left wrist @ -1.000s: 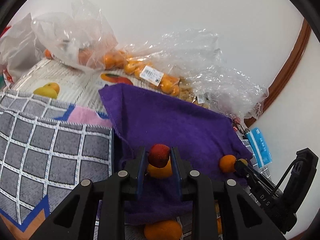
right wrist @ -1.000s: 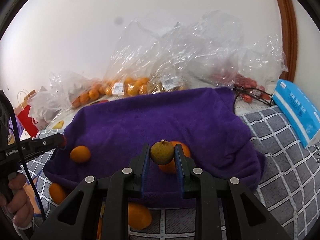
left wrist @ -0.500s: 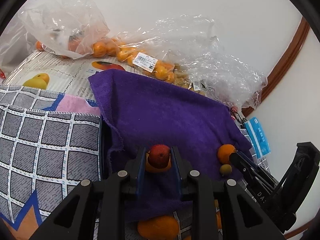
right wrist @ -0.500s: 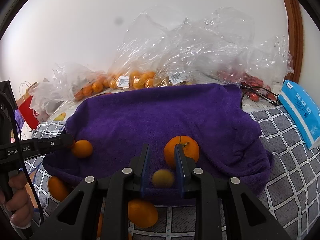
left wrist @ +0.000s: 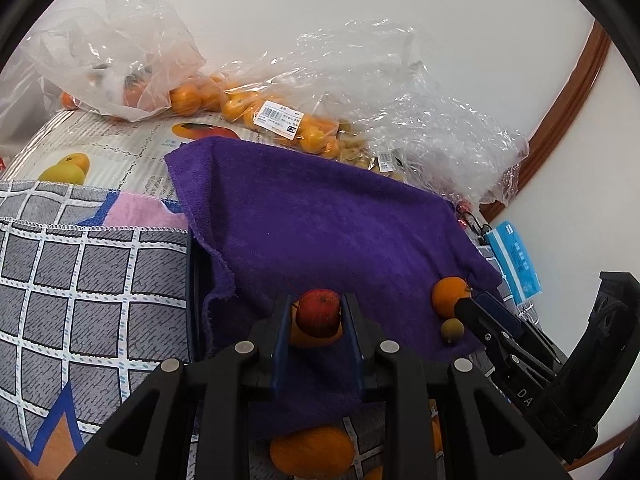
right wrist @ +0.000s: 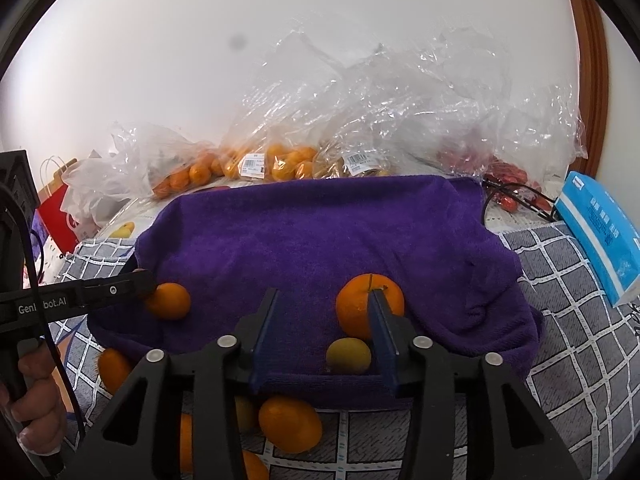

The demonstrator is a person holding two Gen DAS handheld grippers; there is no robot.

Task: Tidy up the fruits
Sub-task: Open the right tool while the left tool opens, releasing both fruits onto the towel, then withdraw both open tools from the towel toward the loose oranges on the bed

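Note:
My left gripper (left wrist: pixel 316 304) is shut on a small red fruit (left wrist: pixel 319 313), held just above an orange (left wrist: pixel 316 339) on the purple towel (left wrist: pixel 320 220). My right gripper (right wrist: pixel 323 300) has its jaws opening. A small yellow-green fruit (right wrist: pixel 348 356) lies loose on the towel (right wrist: pixel 312 232) between its fingers, close to the right finger. A larger orange (right wrist: pixel 360 308) sits just behind it. In the left wrist view the same yellow-green fruit (left wrist: pixel 452 330) and orange (left wrist: pixel 448 296) lie at the right gripper's tips. Another orange (right wrist: pixel 168 301) lies by the left gripper's tip (right wrist: pixel 140 282).
Clear plastic bags of oranges (right wrist: pixel 280 164) and other fruit line the wall behind the towel. A blue tissue pack (right wrist: pixel 600 232) lies at the right. Several loose oranges (right wrist: pixel 290 424) sit on the checked cloth (right wrist: pixel 560 360) in front. A person's hand (right wrist: pixel 36 400) grips the left handle.
The right jaws have opened and the yellow-green fruit has gone from between the fingertips down onto the towel beside the orange. The left gripper keeps the red fruit.

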